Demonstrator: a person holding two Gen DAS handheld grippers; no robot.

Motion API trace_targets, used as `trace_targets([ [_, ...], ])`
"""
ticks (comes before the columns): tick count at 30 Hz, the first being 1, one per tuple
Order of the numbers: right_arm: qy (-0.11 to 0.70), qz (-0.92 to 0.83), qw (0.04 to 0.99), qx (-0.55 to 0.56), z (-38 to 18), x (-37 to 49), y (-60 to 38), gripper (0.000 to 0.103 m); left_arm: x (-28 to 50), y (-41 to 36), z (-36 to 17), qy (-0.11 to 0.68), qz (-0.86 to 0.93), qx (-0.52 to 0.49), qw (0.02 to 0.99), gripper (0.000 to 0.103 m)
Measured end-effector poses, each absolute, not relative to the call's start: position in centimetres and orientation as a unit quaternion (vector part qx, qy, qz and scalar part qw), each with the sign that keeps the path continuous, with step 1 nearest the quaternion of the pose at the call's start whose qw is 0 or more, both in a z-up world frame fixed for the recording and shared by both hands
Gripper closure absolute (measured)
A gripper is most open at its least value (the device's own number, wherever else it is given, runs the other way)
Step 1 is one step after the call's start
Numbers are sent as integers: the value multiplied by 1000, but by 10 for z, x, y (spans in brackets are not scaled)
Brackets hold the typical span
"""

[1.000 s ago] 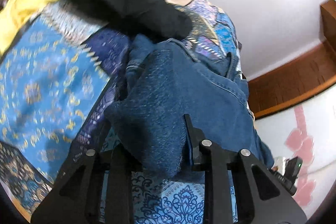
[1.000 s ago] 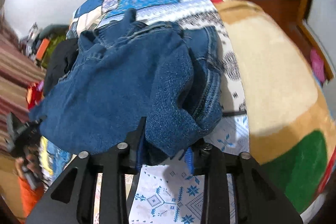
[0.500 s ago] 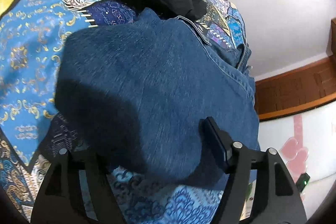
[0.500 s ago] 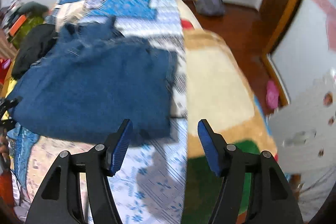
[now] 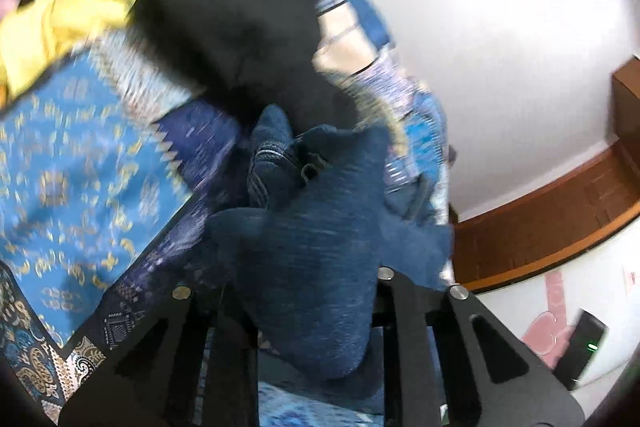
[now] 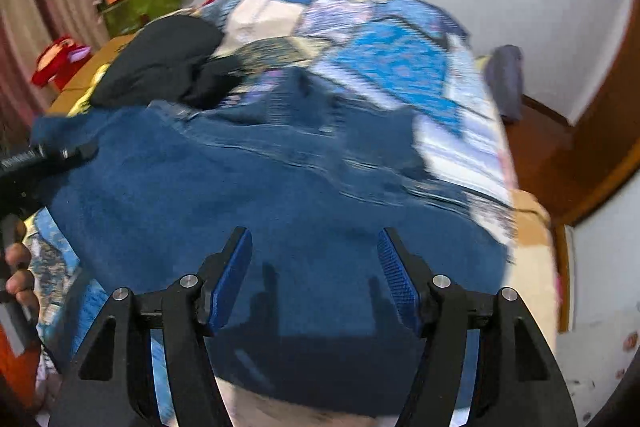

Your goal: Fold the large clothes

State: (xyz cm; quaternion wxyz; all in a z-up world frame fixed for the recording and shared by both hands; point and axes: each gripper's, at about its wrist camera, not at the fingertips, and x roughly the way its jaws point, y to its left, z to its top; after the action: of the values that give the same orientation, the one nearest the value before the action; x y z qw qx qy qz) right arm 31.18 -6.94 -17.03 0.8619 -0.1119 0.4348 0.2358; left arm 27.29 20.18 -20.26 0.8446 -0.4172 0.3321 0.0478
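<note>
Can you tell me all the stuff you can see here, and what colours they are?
jeans: one, dark blue denim, spread on the bed
black garment: one, black, heaped beyond the jeans
yellow cloth: one, yellow, beside the black garment
bedspread: one, blue patchwork with gold patterns, under everything
bag: one, grey-purple, on the floor by the wall
left gripper: black, jaws closed on a fold of the jeans
right gripper: black with blue pads, jaws open above the jeans

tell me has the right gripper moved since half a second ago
Yes. The right gripper, jaws open, has moved left over the jeans; earlier it straddled their right edge by the tan blanket.
</note>
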Motion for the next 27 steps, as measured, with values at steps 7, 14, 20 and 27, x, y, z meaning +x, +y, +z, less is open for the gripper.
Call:
trace_targets([
  [7,518,313,795,-38,-196,318,-22,42,242,188,-106,225,41,-336,914,87],
  [14,537,397,740,-85,-213,288,54,42,236,197,-79,222,90,-268,933,87],
  [20,494,349,789,-109,-194,277,18,42,236,165,-82,232,78,-240,939,87],
  [27,431,176,882,-70,-167,283,-123,41,266,74,-80,249,6,-181,952,87],
])
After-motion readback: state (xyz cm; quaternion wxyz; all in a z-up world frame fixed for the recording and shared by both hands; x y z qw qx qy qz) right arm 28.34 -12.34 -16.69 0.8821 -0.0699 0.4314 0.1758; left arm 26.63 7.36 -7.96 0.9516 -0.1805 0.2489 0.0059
